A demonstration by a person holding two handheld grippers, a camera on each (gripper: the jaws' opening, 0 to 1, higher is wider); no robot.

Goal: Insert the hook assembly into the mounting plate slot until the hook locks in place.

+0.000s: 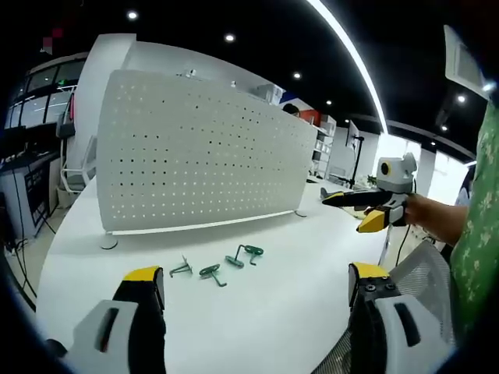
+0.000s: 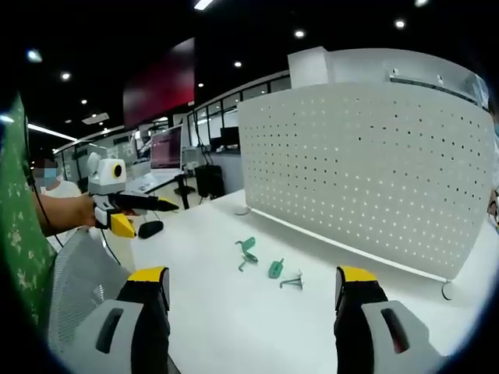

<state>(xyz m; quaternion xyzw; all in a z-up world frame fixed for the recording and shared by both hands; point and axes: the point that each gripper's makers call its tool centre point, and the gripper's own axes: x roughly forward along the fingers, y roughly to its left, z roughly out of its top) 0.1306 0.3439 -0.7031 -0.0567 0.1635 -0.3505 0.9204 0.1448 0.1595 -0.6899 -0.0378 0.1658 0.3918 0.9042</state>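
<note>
A white perforated mounting plate (image 1: 195,148) (image 2: 366,164) stands upright on the white table (image 1: 296,312). In front of it lie three small hooks. One is a grey wire hook (image 1: 181,269) (image 2: 293,281), beside it a green hook (image 1: 212,273) (image 2: 276,269), and then another green hook (image 1: 246,253) (image 2: 248,251). My left gripper (image 1: 253,280) is open over the table, short of the hooks, with nothing between its jaws. My right gripper (image 2: 251,280) is also open and holds nothing. Each shows in the other's view, held up in a hand: the right gripper (image 1: 347,212), the left gripper (image 2: 148,216).
A grey mesh chair back (image 1: 425,273) (image 2: 78,280) sits at the table's near edge. A person in a green patterned top (image 1: 475,234) (image 2: 15,218) holds the grippers. Office desks and monitors (image 2: 165,148) stand beyond the table.
</note>
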